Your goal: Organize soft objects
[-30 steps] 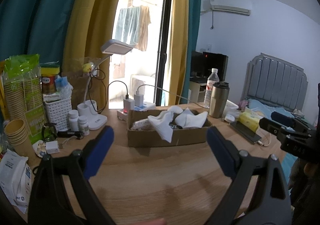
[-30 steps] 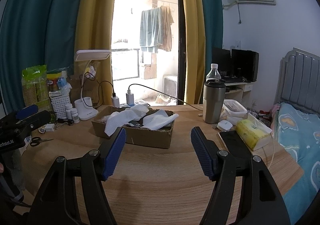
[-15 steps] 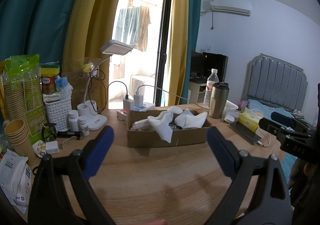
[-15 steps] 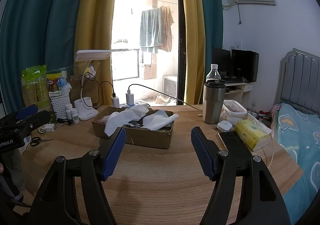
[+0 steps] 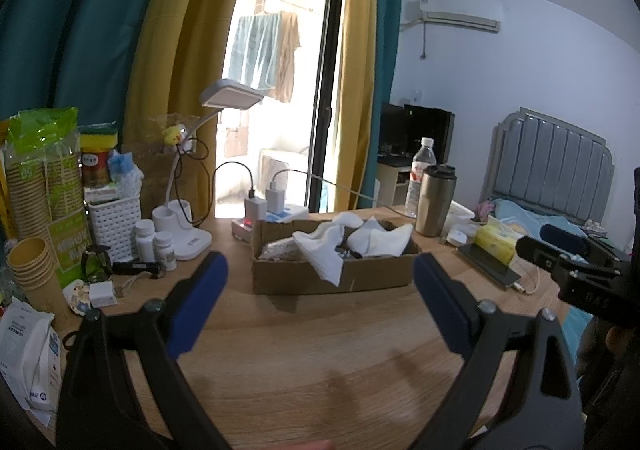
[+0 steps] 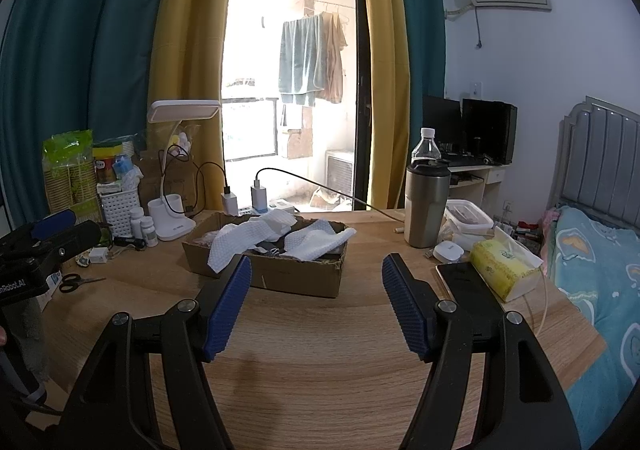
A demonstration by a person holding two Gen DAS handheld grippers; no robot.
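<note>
A shallow cardboard box sits mid-table. White textured cloths lie in it and drape over its front edge, with dark items under them. My left gripper is open and empty, held above the table in front of the box. My right gripper is open and empty, also in front of the box. Each gripper shows at the edge of the other's view.
Left of the box: desk lamp, pill bottles, white basket, paper cups, scissors. Right of it: steel tumbler, water bottle, yellow tissue pack, phone. Bed beyond the table edge.
</note>
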